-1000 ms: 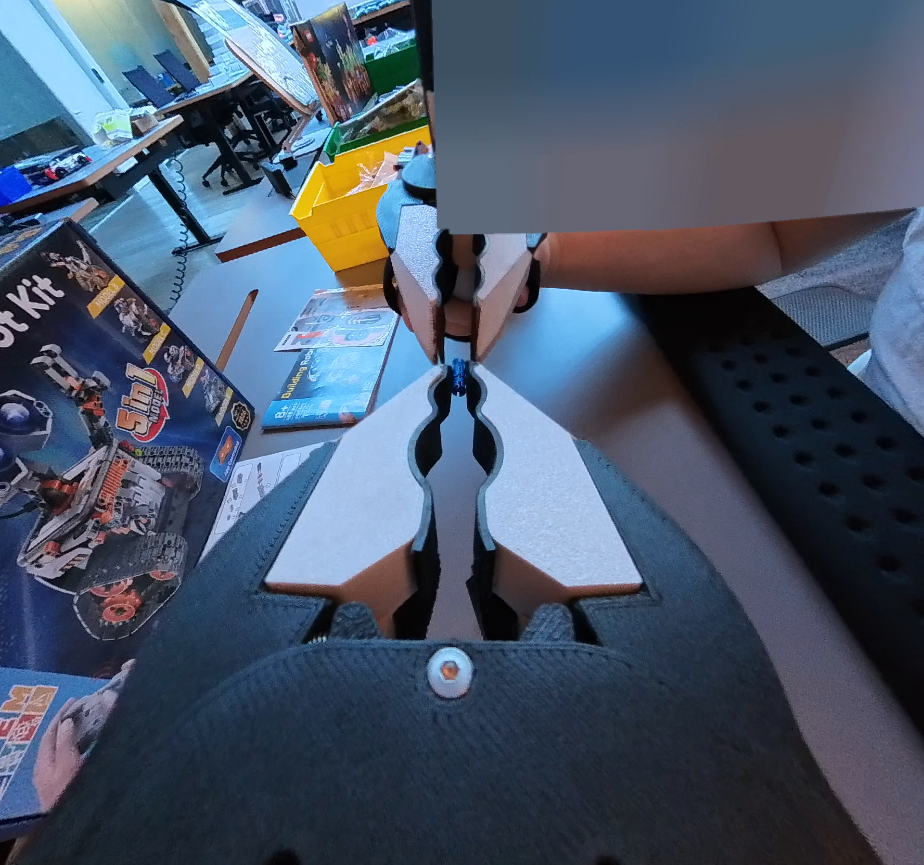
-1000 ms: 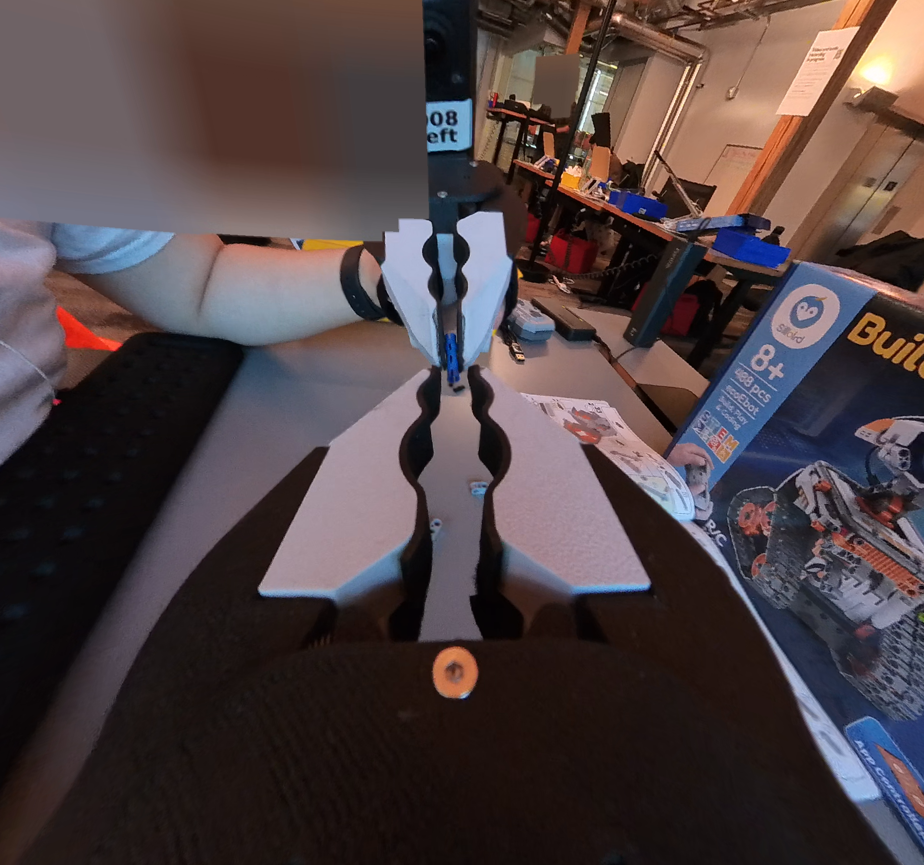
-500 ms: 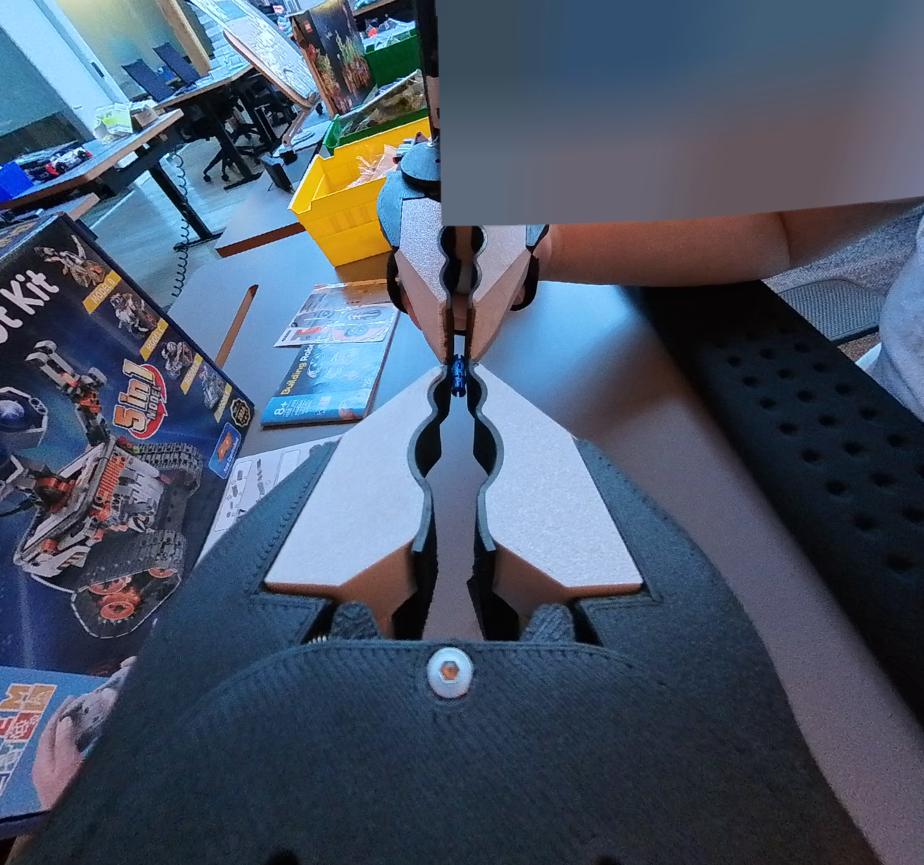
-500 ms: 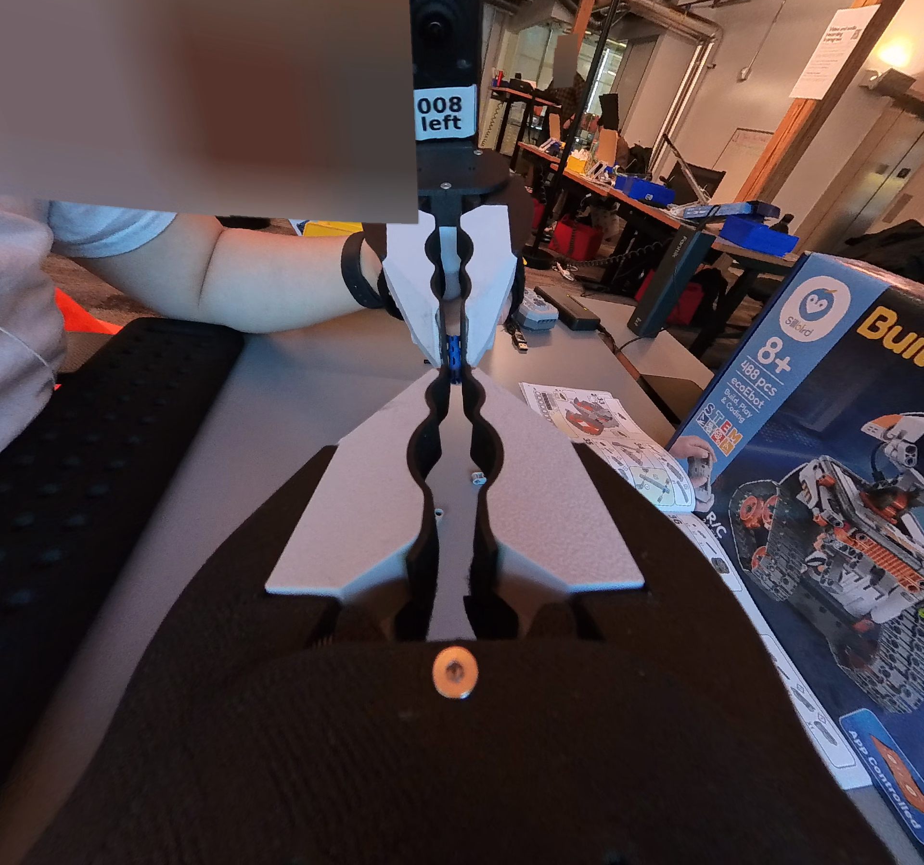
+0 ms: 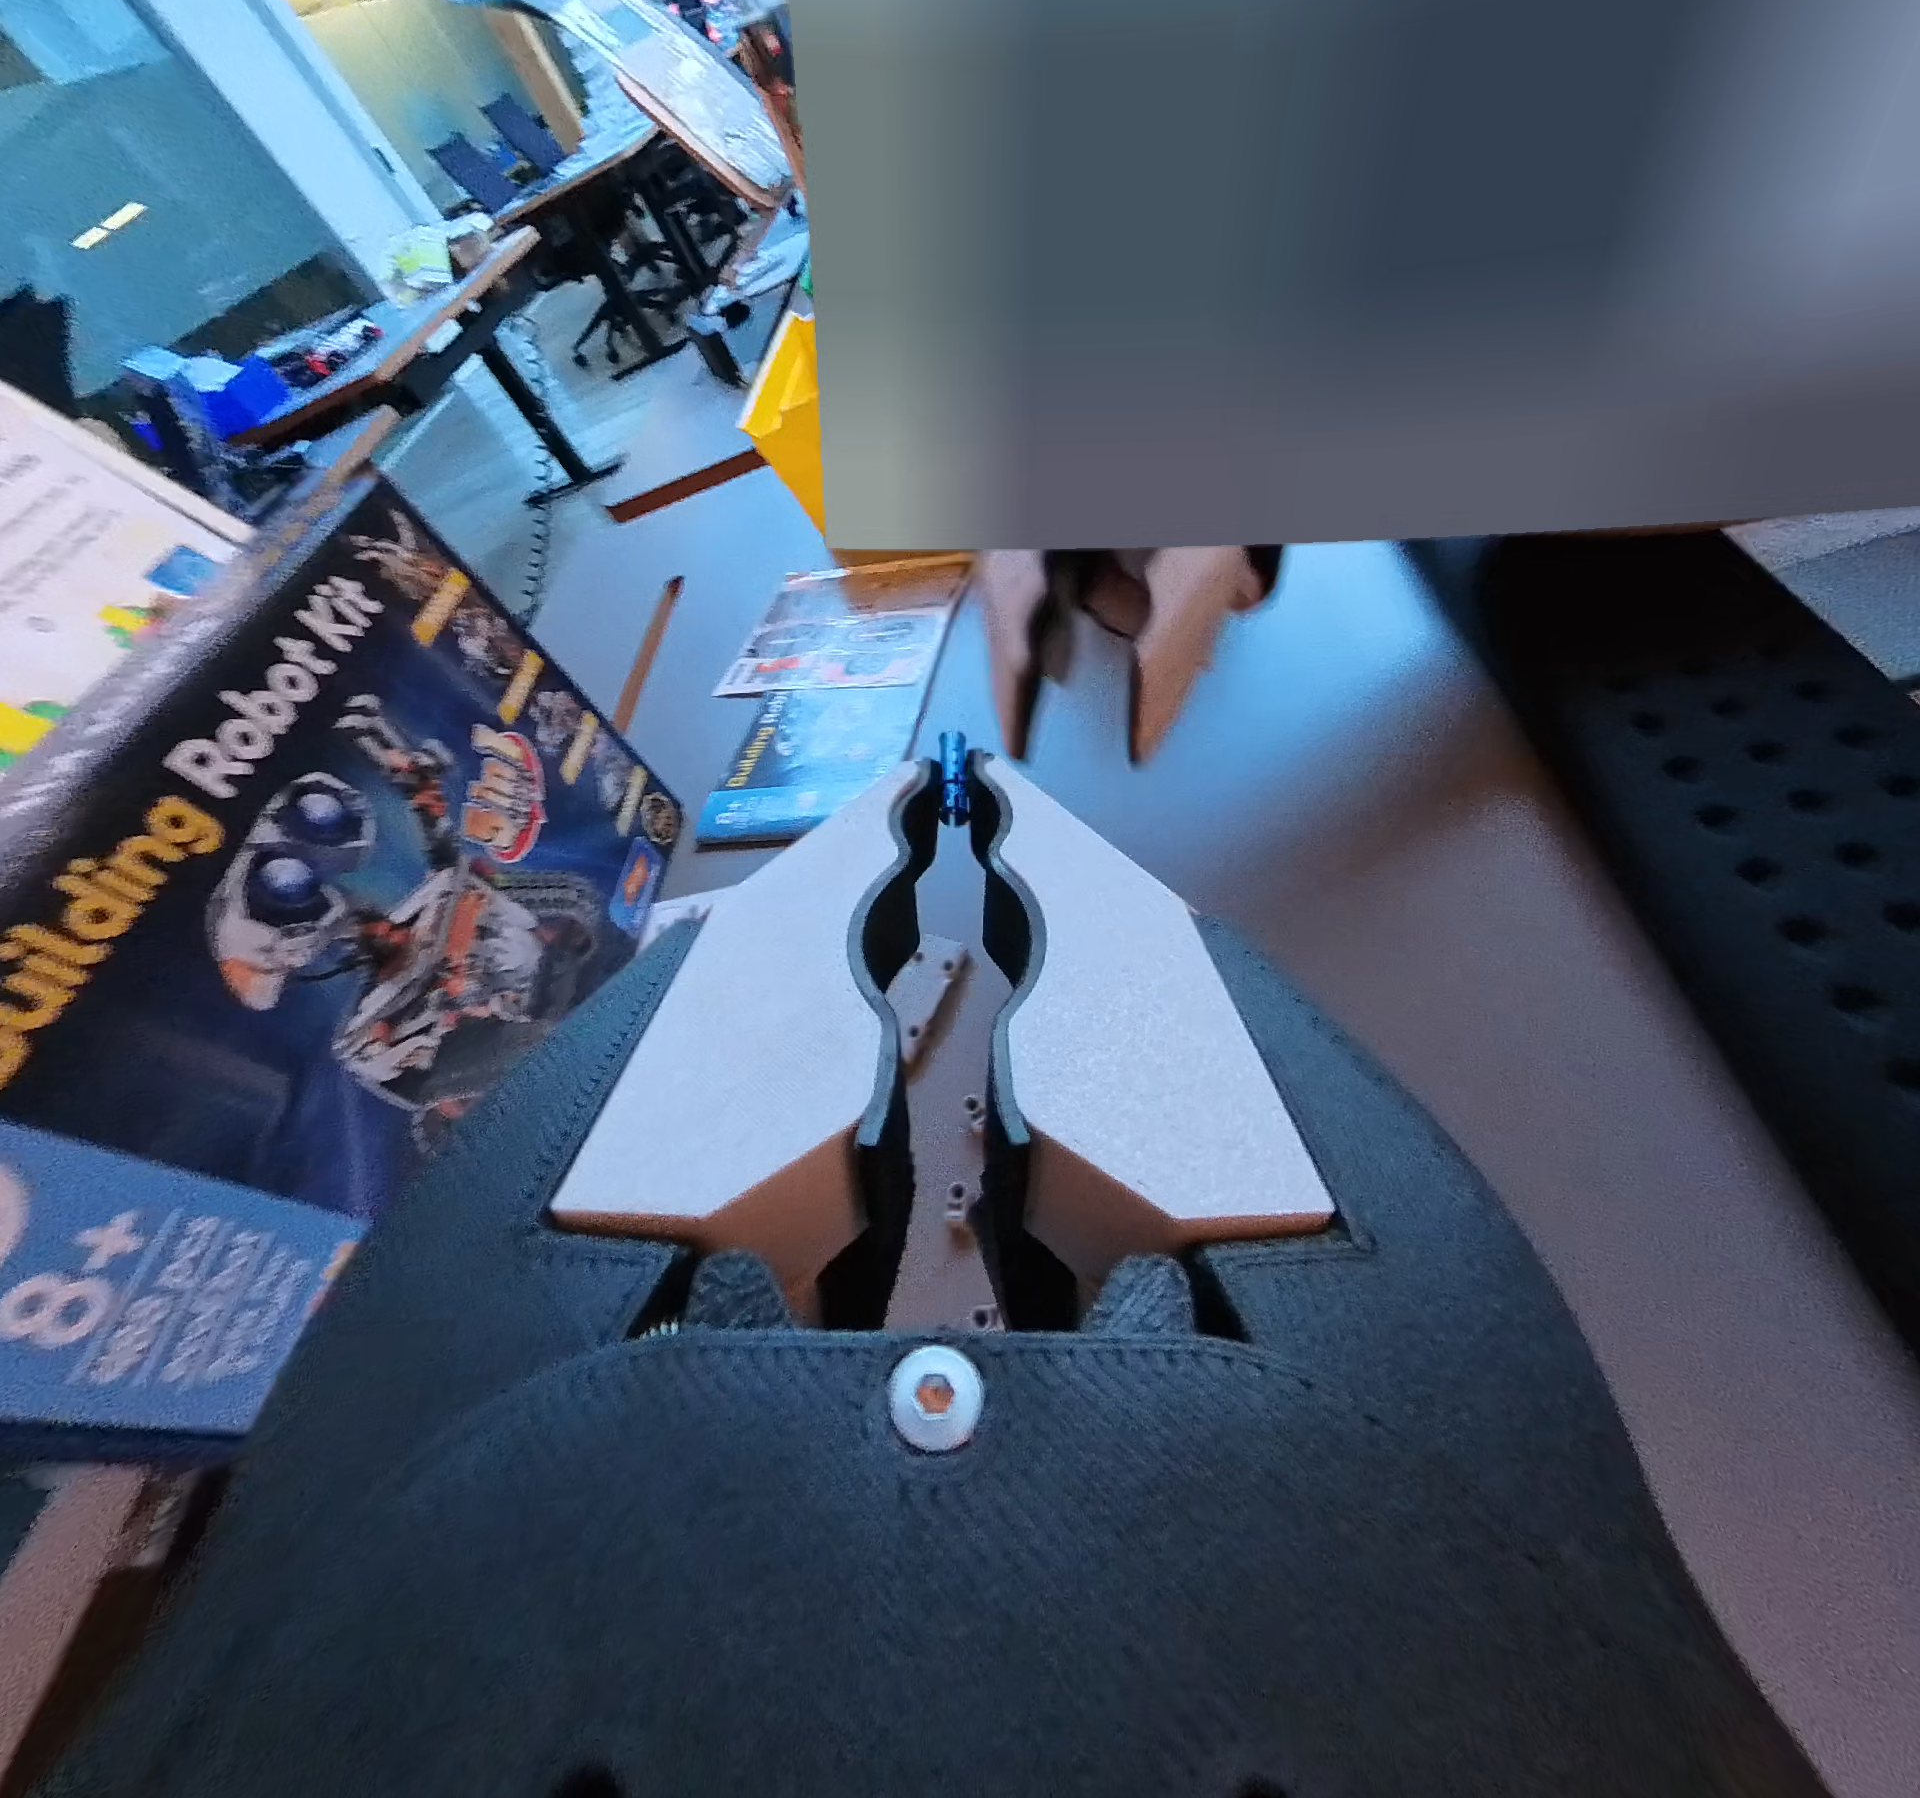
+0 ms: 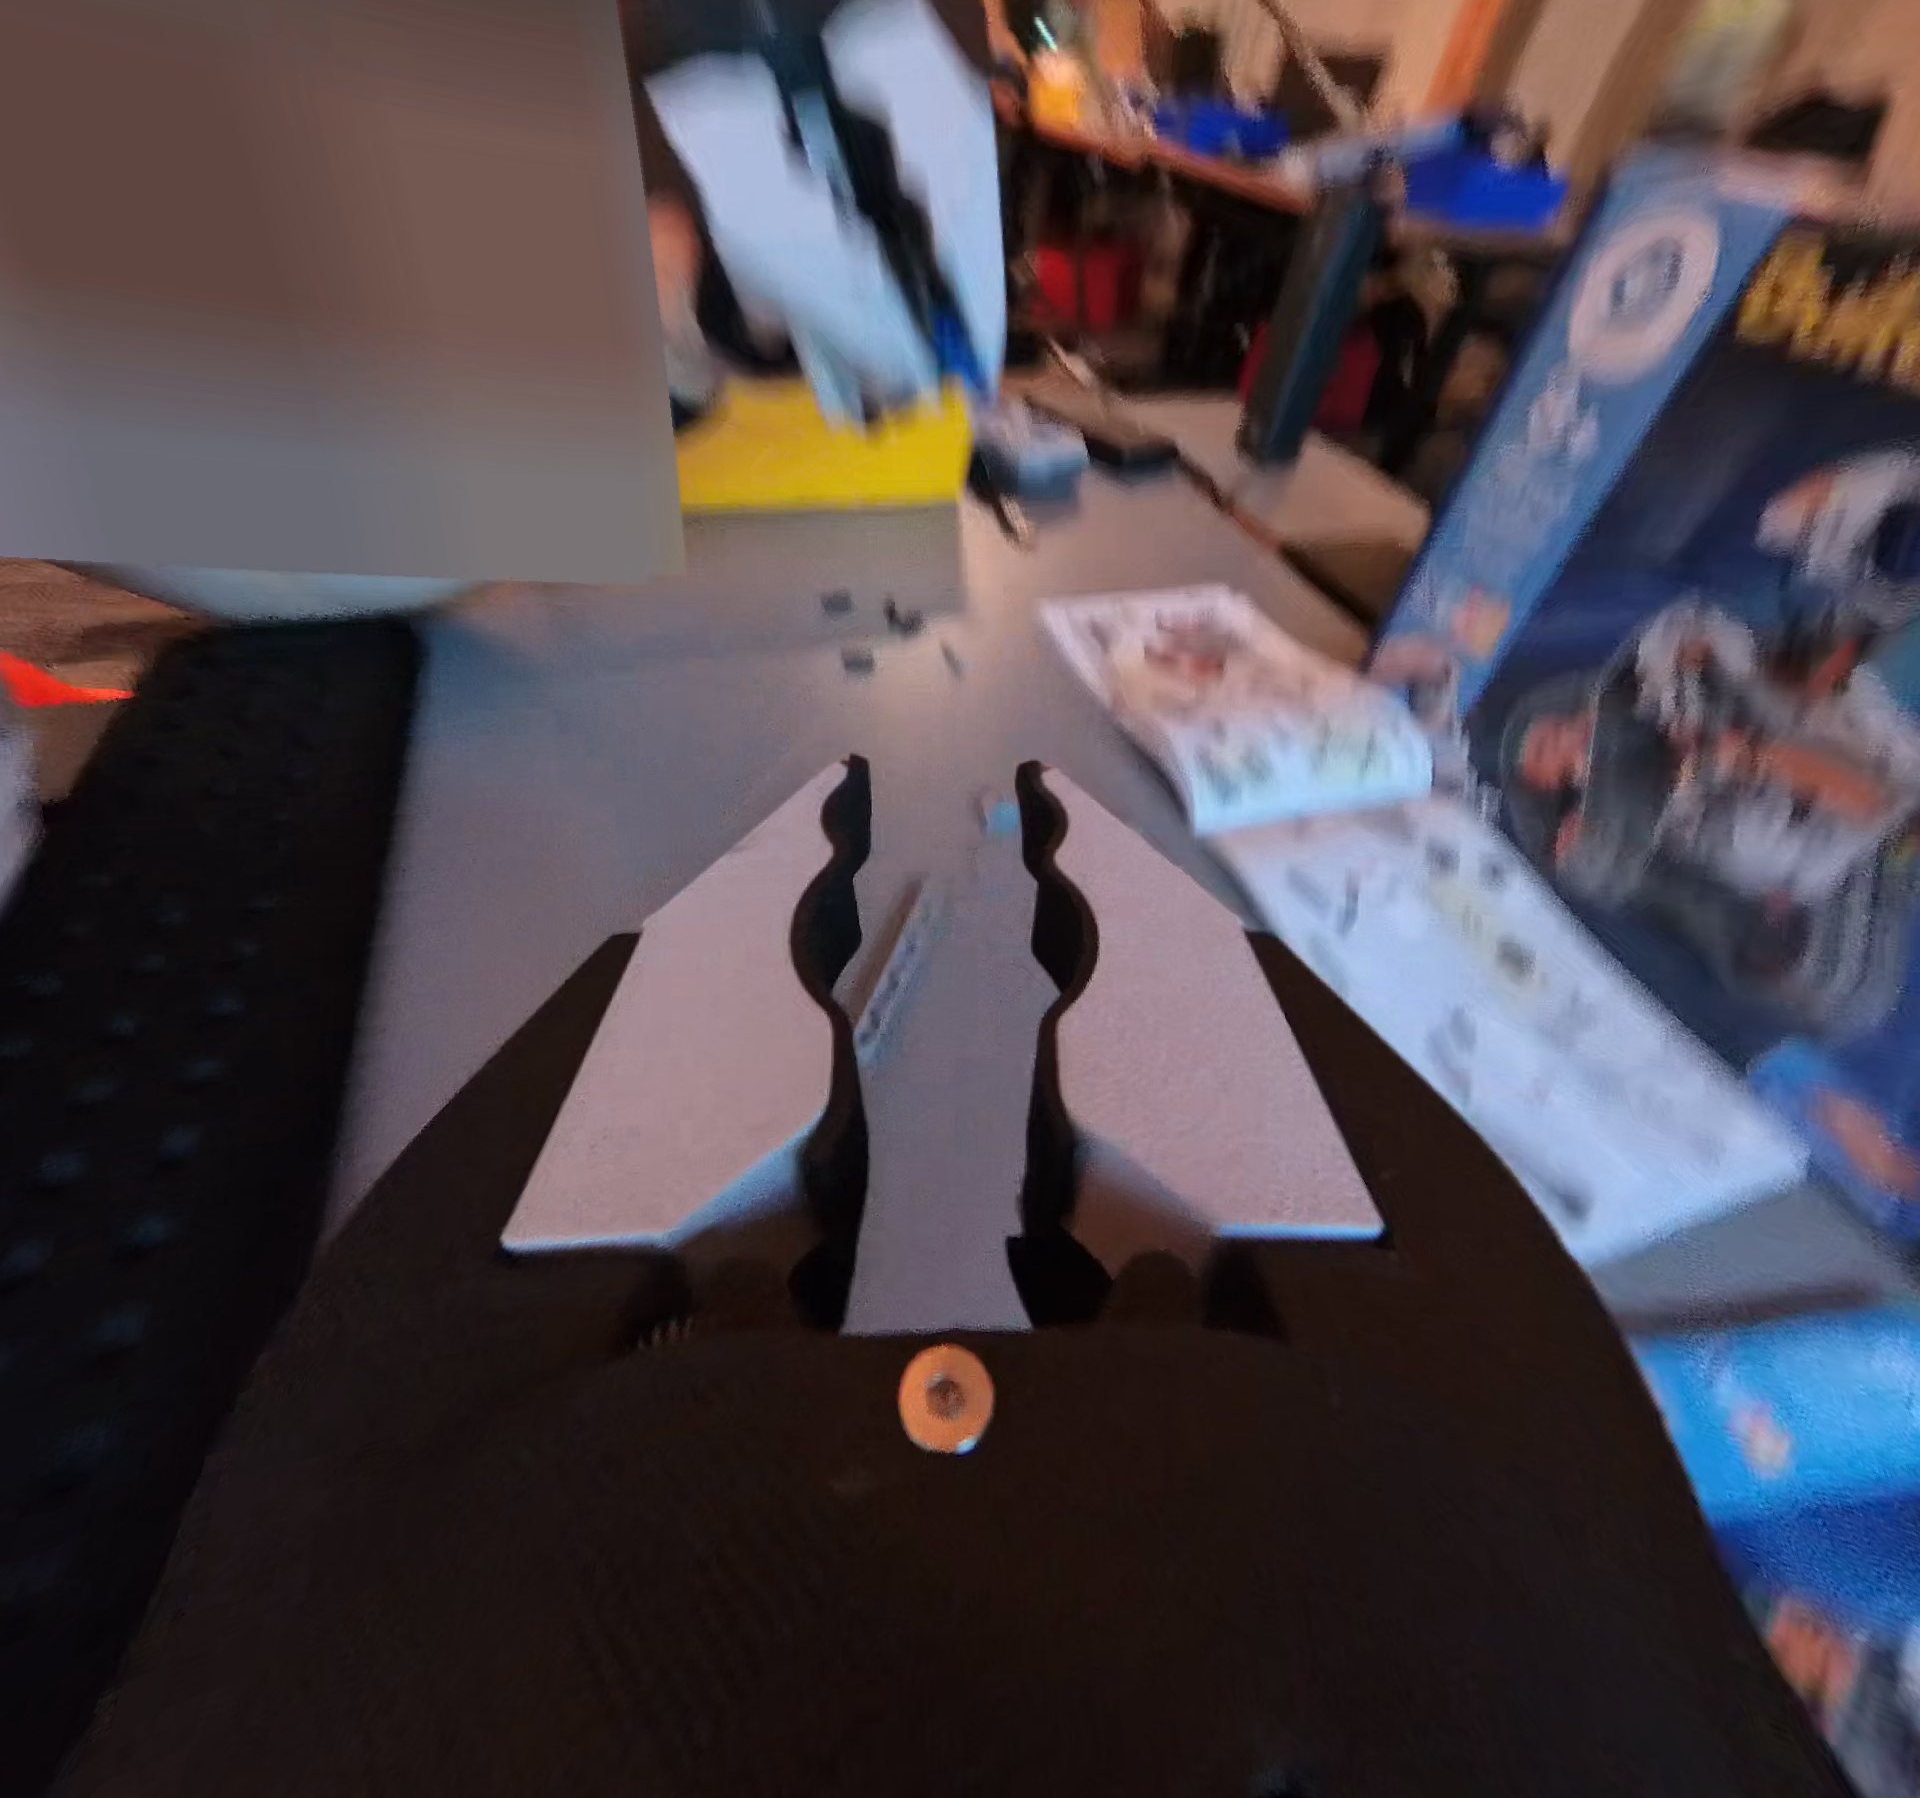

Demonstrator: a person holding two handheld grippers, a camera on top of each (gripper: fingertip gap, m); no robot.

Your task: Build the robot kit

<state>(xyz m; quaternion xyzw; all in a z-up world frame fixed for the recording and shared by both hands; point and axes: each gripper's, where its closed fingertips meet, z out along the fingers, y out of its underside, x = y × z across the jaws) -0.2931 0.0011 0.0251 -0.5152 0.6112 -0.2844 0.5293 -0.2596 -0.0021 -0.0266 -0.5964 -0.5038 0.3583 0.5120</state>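
My left gripper [image 5: 951, 769] is shut on a small blue pin [image 5: 952, 784], which stands out past the fingertips, held above the table. My right gripper [image 6: 943, 774] is open and empty, low over the grey table [image 6: 623, 761]. In the left wrist view it shows farther off [image 5: 1083, 746], jaws apart, just beyond the pin and to its right. In the blurred right wrist view the left gripper [image 6: 883, 366] is up and away with a blue streak at its tip. A grey holed beam [image 6: 896, 969] lies on the table under my right gripper and also shows in the left wrist view [image 5: 928, 992].
A robot kit box [image 5: 312, 844] stands at the left; it also shows in the right wrist view [image 6: 1704, 626]. Booklets [image 6: 1236, 709] lie beside it. Several small dark pieces [image 6: 873, 621] lie farther along. A yellow bin [image 6: 821, 455] is behind. A black perforated mat [image 6: 156, 969] runs along the table edge.
The two grippers were tip to tip on the blue pin. My right gripper has opened and drawn back. My left gripper keeps the pin and has swung away.
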